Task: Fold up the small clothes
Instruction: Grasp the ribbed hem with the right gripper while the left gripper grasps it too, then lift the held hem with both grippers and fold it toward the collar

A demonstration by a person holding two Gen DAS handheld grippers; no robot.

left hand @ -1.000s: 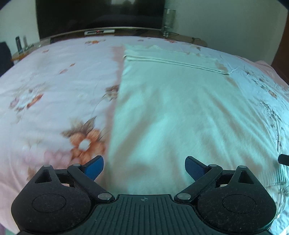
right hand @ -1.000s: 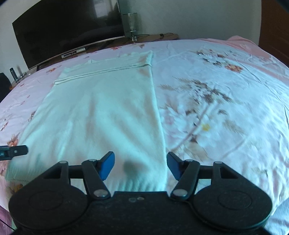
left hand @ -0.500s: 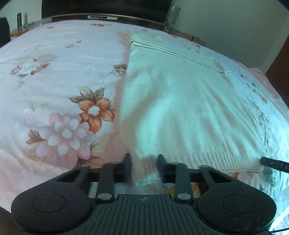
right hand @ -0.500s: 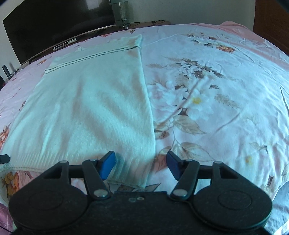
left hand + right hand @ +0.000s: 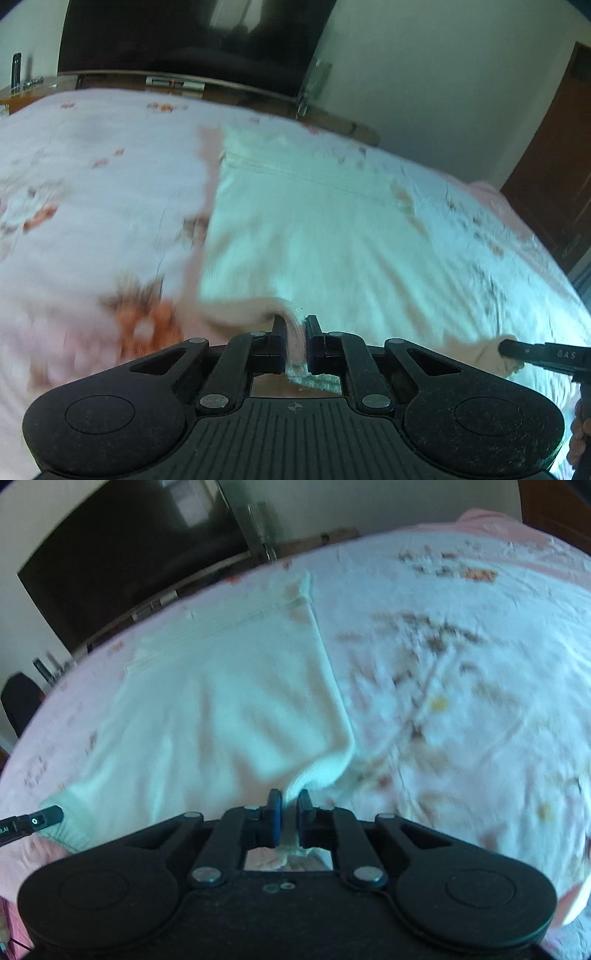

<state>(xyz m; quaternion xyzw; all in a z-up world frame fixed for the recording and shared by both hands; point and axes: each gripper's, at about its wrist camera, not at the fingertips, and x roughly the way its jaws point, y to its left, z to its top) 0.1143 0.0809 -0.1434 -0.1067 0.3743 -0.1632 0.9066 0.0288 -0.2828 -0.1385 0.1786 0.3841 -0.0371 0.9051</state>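
A pale mint knitted garment (image 5: 314, 229) lies flat on the floral bedspread (image 5: 85, 206); it also shows in the right wrist view (image 5: 221, 701). My left gripper (image 5: 295, 339) is shut on the garment's near left hem corner, lifted off the bed. My right gripper (image 5: 289, 818) is shut on the near right hem corner, also lifted. The right gripper's tip (image 5: 517, 349) shows at the right edge of the left wrist view, and the left gripper's tip (image 5: 44, 818) at the left edge of the right wrist view.
A dark TV (image 5: 184, 37) stands on a wooden stand (image 5: 177, 83) beyond the bed's far edge, with a glass object (image 5: 260, 531) beside it. A brown door (image 5: 554, 166) is at the right. The bedspread (image 5: 461, 686) extends right of the garment.
Both grippers closed on the garment's near hem corners and lifted them off the bed. The right gripper was open half a second ago; the left was closing.
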